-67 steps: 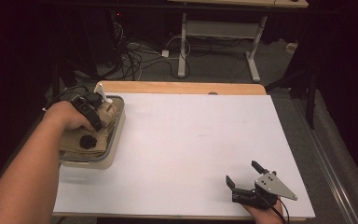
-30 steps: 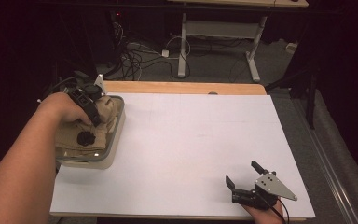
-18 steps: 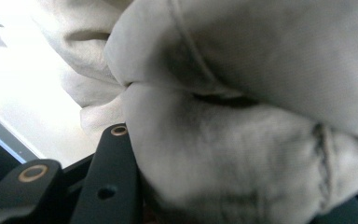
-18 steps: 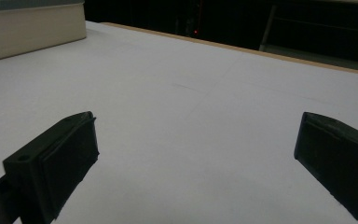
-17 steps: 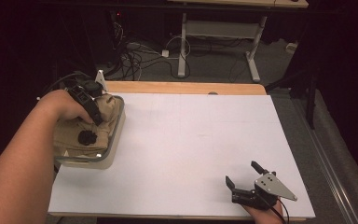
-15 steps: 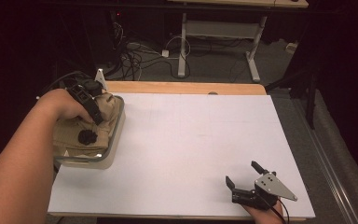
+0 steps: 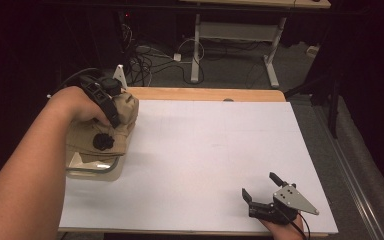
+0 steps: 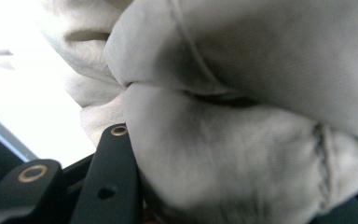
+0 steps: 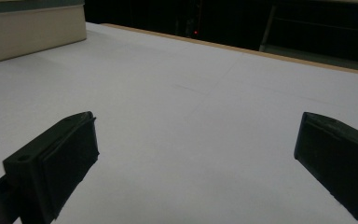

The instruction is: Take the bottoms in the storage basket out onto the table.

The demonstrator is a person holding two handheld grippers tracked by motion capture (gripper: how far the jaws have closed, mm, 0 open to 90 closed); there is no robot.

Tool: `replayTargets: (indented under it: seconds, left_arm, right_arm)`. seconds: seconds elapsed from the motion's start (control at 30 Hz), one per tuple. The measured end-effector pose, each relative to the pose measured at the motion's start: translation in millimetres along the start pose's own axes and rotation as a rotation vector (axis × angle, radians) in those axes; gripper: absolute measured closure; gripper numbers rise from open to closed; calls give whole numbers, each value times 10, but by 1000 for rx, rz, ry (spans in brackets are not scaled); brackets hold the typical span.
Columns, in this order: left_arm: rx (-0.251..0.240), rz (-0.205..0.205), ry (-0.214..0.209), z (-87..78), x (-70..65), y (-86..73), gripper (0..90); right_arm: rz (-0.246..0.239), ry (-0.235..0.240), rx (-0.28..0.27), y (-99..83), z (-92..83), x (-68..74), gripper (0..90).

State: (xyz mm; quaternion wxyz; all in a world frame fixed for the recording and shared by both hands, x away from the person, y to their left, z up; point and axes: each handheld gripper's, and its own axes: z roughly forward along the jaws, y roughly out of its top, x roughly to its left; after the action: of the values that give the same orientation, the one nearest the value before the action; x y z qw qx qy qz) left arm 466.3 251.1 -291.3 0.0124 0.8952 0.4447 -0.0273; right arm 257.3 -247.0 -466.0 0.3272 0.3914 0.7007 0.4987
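Observation:
A tan cloth bulges out of a clear bin at the table's left edge. My left gripper is shut on a thick fold of it, held above the bin with the fabric hanging down from it. Up close, the bunched cloth is packed between the jaws of the left gripper. A black round piece sits on the hanging fabric. My right gripper rests near the table's front right edge, open and holding nothing. In its own view the right gripper shows bare white table between its pads.
The white tabletop spreads between the two hands, with a wooden strip along its far edge. A beige block stands at the far left in the right gripper view. Cables and desk legs lie on the floor beyond.
My left hand has risen and drawn the tan cloth higher out of the bin. The right gripper has stayed put.

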Motion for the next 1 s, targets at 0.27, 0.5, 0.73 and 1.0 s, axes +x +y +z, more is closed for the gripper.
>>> replayTargets:
  seconds: [0.27, 0.5, 0.73, 1.0]
  left_arm:
    - [-9, 6, 18, -217, -167, 52, 615]
    - [-22, 37, 30, -277, -384, 195, 615]
    - [-24, 70, 32, -216, -567, 349, 615]
    - [-35, 116, 23, -122, -720, 469, 615]
  right_arm:
    - [1, 2, 0, 1, 3, -2, 5]
    - [3, 1, -2, 5, 3, -3, 5]
    - [18, -4, -8, 9, -20, -21, 5]
    - [18, -2, -7, 7, -19, -17, 5]
